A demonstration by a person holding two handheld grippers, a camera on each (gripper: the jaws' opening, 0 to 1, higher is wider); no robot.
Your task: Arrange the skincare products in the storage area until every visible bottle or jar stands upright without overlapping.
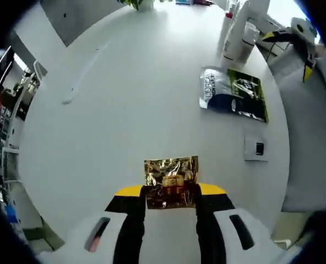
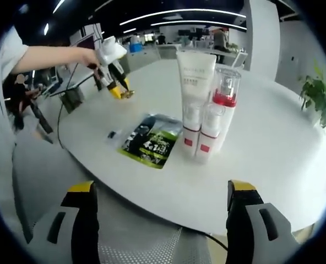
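My left gripper (image 1: 171,193) is shut on a crinkled gold foil sachet (image 1: 171,180), held above the white round table (image 1: 124,110). The right gripper view has that gripper (image 2: 114,74) in a person's hand at the table's far side, the gold sachet (image 2: 125,94) in its tips. Near the table's edge stand a tall white tube (image 2: 195,74) and two white bottles with red bands (image 2: 217,118), upright and close together (image 1: 239,33). A black, silver and green sachet (image 1: 233,92) lies flat beside them (image 2: 150,142). My right gripper (image 2: 162,212) is open and holds nothing, short of the table edge.
A small white card with a black square (image 1: 255,148) lies near the flat sachet (image 2: 112,134). A green plant (image 2: 317,93) stands beyond the table on the right. Office desks and chairs surround the table. Bare tabletop spreads left of the products (image 1: 97,82).
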